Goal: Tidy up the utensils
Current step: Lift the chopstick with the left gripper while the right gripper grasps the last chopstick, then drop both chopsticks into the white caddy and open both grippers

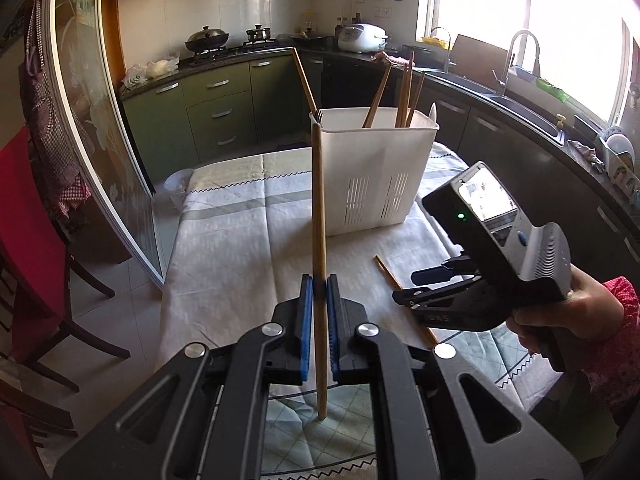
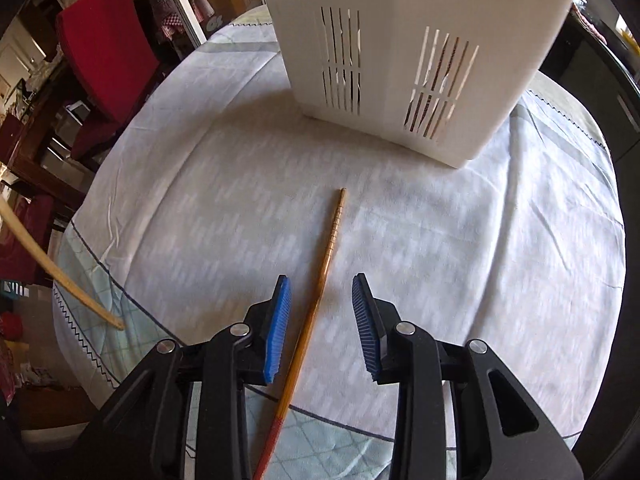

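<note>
My left gripper [image 1: 319,286] is shut on a light wooden chopstick [image 1: 318,216] and holds it upright above the table, in front of the white slotted utensil holder [image 1: 374,168]. Several brown chopsticks [image 1: 404,92] and a fork stand in the holder. My right gripper [image 2: 322,292] is open and hovers low over a brown chopstick [image 2: 320,296] that lies on the cloth between its fingers. That chopstick also shows in the left wrist view [image 1: 386,272]. The holder [image 2: 400,52] stands just beyond it. The held chopstick's end [image 2: 60,276] shows at the left of the right wrist view.
A pale checked cloth [image 1: 240,248] covers the table. Red-backed chairs [image 1: 32,240] stand at the left. Green kitchen cabinets [image 1: 216,108], a stove and a sink counter [image 1: 520,96] lie beyond the table.
</note>
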`<act>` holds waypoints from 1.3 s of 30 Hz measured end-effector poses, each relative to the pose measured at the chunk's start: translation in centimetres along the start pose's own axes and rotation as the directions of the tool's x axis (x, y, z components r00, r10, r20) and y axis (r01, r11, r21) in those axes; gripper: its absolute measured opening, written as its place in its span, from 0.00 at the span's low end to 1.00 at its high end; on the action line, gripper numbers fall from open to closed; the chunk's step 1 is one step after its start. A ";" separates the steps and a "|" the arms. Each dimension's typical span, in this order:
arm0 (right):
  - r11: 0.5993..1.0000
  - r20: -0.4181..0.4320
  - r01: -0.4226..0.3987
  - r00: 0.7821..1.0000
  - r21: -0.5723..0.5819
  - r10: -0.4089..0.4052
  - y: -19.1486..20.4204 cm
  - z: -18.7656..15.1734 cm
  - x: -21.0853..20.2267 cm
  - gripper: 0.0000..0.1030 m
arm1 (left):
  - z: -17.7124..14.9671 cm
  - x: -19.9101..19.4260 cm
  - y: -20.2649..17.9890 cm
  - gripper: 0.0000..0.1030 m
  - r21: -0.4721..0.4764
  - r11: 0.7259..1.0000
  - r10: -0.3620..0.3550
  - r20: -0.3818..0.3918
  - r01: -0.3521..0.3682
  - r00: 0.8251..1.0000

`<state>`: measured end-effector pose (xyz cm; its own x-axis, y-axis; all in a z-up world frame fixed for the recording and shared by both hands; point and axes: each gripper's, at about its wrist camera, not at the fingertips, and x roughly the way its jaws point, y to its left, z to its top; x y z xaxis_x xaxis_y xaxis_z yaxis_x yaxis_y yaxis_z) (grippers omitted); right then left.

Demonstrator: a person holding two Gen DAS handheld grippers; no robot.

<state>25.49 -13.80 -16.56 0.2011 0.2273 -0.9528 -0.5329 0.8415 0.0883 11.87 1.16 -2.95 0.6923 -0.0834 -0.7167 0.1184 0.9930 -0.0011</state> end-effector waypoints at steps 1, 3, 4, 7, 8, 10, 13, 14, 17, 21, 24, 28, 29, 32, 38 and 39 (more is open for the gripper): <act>1.000 -0.006 0.007 1.000 -0.005 -0.007 0.3 0.2 0.2 0.31 | 0.0 -0.1 0.0 0.07 0.004 1.000 -0.003 0.003 0.003 1.000; 1.000 -0.017 0.023 1.000 -0.014 -0.023 0.6 0.6 0.7 0.27 | -0.4 0.0 -0.2 0.07 0.011 1.000 -0.006 0.010 0.006 1.000; 0.999 -0.022 0.030 0.999 -0.015 -0.031 0.8 0.7 0.8 0.24 | -0.5 0.0 -0.2 0.07 0.012 1.000 -0.008 0.013 0.008 1.000; 0.999 -0.015 0.049 0.999 -0.017 -0.049 1.0 1.2 0.9 0.20 | -0.7 -0.1 -0.1 0.07 0.009 1.000 -0.017 0.017 0.017 1.000; 0.999 -0.014 0.049 0.999 -0.014 -0.049 1.0 1.3 1.0 0.18 | -0.7 -0.2 0.0 0.07 0.007 1.000 -0.019 0.018 0.019 1.000; 0.999 -0.012 0.041 0.999 0.004 -0.041 0.7 1.5 1.1 0.09 | -0.9 -0.3 0.1 0.07 0.007 1.000 -0.021 0.020 0.021 1.000; 0.999 0.013 0.032 0.999 0.020 -0.032 0.6 1.7 1.1 0.07 | -0.9 -0.3 0.4 0.07 0.000 1.000 -0.027 0.020 0.027 0.999; 1.000 0.029 0.020 0.999 0.025 -0.020 0.5 1.7 0.7 0.07 | -0.9 -0.3 0.5 0.07 -0.004 1.000 -0.029 0.020 0.029 0.999; 0.999 0.092 -0.017 0.996 0.036 0.014 0.2 1.2 -1.7 0.07 | -0.8 -0.2 0.6 0.07 -0.015 0.999 -0.039 0.016 0.039 0.999; 0.997 0.198 -0.055 0.979 0.049 0.045 -0.5 0.1 -5.7 0.07 | -0.7 -0.4 0.7 0.07 -0.014 0.999 -0.045 0.026 0.045 0.999; 0.995 0.271 -0.082 0.960 0.057 0.063 -0.9 -1.7 -8.7 0.07 | -0.7 -0.6 0.7 0.07 -0.017 0.999 -0.049 0.034 0.050 0.998; 0.990 0.347 -0.118 0.934 0.072 0.086 -1.6 -3.6 -11.4 0.07 | -0.7 -0.8 1.0 0.07 -0.029 0.998 -0.060 0.030 0.060 0.998; 0.989 0.363 -0.129 0.927 0.077 0.093 -1.7 -4.0 -11.8 0.07 | -0.7 -0.8 1.0 0.07 -0.032 0.997 -0.063 0.028 0.064 0.998; 0.986 0.402 -0.147 0.910 0.079 0.104 -2.3 -6.0 -13.4 0.07 | -0.6 -0.8 1.1 0.07 -0.035 0.997 -0.068 0.025 0.069 0.997; 0.984 0.454 -0.163 0.884 0.071 0.113 -2.8 -8.1 -15.3 0.07 | -0.4 -1.1 0.8 0.07 -0.023 0.997 -0.068 0.032 0.069 0.997; 0.983 0.464 -0.167 0.879 0.071 0.116 -2.9 -8.4 -15.6 0.07 | -0.4 -1.1 0.7 0.07 -0.021 0.997 -0.070 0.032 0.071 0.997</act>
<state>16.95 -23.90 -4.39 0.4961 0.5241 -0.6923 -0.4992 0.8245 0.2664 10.89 2.00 -2.44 0.7047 -0.1552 -0.6923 0.1520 0.9861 -0.0663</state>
